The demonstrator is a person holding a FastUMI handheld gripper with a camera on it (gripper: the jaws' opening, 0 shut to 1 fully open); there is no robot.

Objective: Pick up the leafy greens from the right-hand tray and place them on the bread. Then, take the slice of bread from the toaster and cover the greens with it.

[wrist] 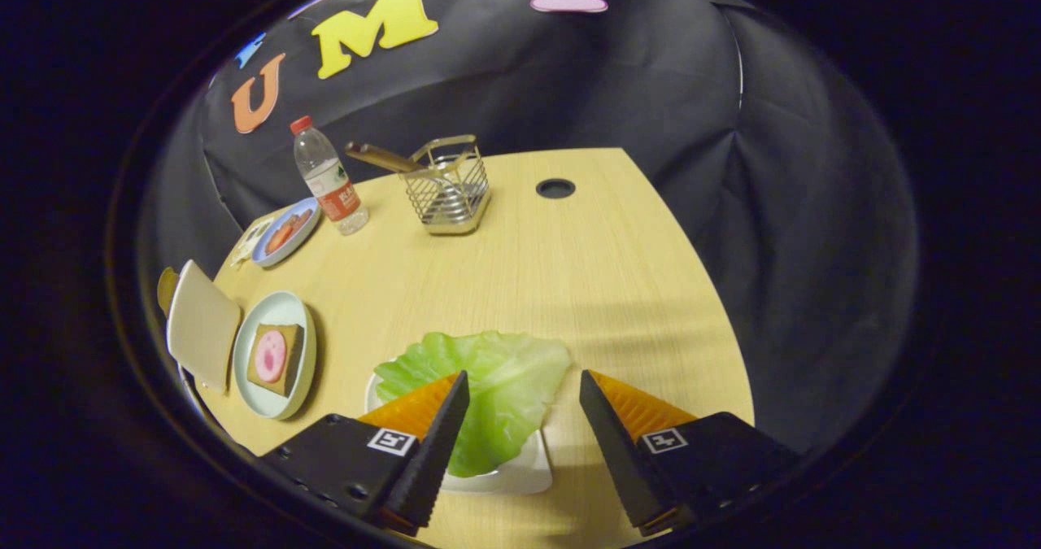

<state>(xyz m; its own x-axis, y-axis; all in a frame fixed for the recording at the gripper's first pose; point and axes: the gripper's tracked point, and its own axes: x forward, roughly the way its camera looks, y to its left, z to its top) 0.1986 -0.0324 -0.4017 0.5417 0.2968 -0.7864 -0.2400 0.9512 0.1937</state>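
A pale green lettuce leaf [496, 386] lies on a small white tray [520, 474] on the wooden table. My gripper [520, 386] hovers open over it; the left fingertip covers the leaf's near-left part and the right fingertip is off the leaf, over bare table. To the left, a round pale plate [302, 366] holds a slice of brown bread [290, 355] topped with a pink round of meat [270, 355]. Further left, a pale bread slice [202, 325] stands up out of the toaster, whose body is mostly hidden.
At the back of the table stand a water bottle [329, 179], a wire basket [449, 187] with a wooden-handled utensil, and a blue plate [285, 232] of red food. A round cable hole [555, 189] is in the tabletop. The table edge falls away to the right.
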